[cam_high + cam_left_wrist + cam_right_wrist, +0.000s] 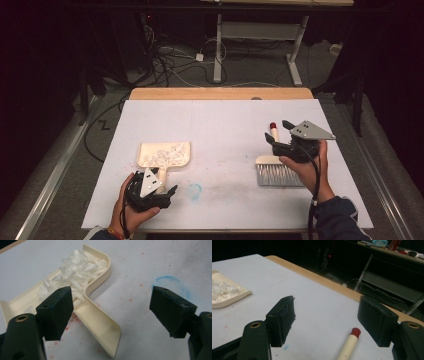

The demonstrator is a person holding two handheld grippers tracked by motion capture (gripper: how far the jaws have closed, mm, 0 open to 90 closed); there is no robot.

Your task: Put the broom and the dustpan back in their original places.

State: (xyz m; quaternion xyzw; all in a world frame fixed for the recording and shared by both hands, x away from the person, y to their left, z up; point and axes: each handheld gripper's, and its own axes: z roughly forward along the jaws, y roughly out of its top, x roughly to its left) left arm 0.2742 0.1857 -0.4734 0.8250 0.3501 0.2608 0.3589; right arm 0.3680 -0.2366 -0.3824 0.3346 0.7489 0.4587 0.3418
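White sheet (220,130) over the centre of the frame, smudged grey and ringed faintly blue (194,190) at lower middle; wooden table edge (220,93) just above; pale desk legs (218,47) at top centre; tangled cables (170,62) on dark floor, upper left.

The high view looks forward and down over the whole surface (220,125). The left gripper view sits close above the dustpan (95,315), toward 11 o'clock. The right gripper view faces 1 o'clock, low; both share the dustpan.
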